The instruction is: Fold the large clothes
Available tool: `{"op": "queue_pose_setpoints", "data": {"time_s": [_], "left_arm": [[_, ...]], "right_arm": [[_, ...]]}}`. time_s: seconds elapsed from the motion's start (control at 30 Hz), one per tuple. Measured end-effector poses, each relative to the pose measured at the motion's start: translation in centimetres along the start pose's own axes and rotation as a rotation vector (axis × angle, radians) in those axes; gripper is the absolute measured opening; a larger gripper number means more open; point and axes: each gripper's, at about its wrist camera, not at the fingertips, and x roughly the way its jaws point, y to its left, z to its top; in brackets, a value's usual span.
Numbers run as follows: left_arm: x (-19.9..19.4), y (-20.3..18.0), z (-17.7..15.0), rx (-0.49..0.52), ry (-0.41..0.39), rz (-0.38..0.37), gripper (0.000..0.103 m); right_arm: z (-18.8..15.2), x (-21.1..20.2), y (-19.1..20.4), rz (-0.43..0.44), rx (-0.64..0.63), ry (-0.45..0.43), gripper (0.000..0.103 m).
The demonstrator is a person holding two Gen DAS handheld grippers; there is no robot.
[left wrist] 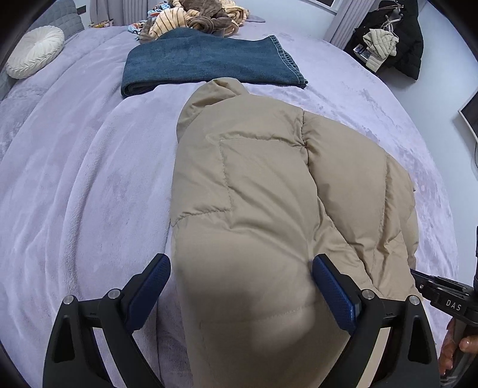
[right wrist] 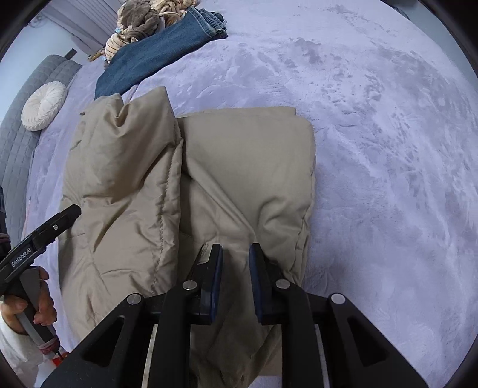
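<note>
A beige puffer jacket (left wrist: 269, 185) lies on a lilac plush bedspread (left wrist: 74, 185), its quilted panels puffed up and creased along the stitch lines. In the right wrist view the jacket (right wrist: 185, 191) shows as two thick folded sections side by side, a taller padded one on the left and a flatter one on the right with a squared far edge.

The left gripper (left wrist: 241, 268) has its fingers spread wide apart, one on each side of the near end of the jacket, with a bulging fold of fabric filling the space between the blue pads (left wrist: 334, 292). The right gripper (right wrist: 236, 253) sits at the near edge of the right-hand section, its fingers close together with a narrow gap; whether fabric is pinched there cannot be told.

Beyond the jacket, at the far side of the bed, lie folded blue jeans (left wrist: 209, 62), and past them a heap of striped and brown clothes (left wrist: 197, 18). A round white cushion (left wrist: 34, 50) rests far left.
</note>
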Motion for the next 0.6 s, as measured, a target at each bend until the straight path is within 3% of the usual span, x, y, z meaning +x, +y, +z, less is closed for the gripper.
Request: {"op": "queue_pose_setpoints", "data": {"time_s": [0.27,0.33,0.53,0.6], "left_arm": [[-4.7,-0.1,-2.2,0.038,-0.023,0.043,0.097],[-5.7,-0.2,-2.9,0.049,-0.022,0.054,0.103],[-8.6,-0.4,-5.1,0.027,-0.021,0.079,0.103],[-9.9,-0.6,-5.6,0.025,-0.043,0.093,0.103]], "right_arm": [[-3.0,-5.7,1.7,-0.003,0.032,-0.048,0.022],[-3.9,-6.9,2.2,0.000,0.032,-0.059,0.023],[-6.2,-9.2,3.7,0.003,0.046,-0.077,0.033],[-7.0,-9.9,4.3,-0.002,0.042,-0.088,0.041]]}}
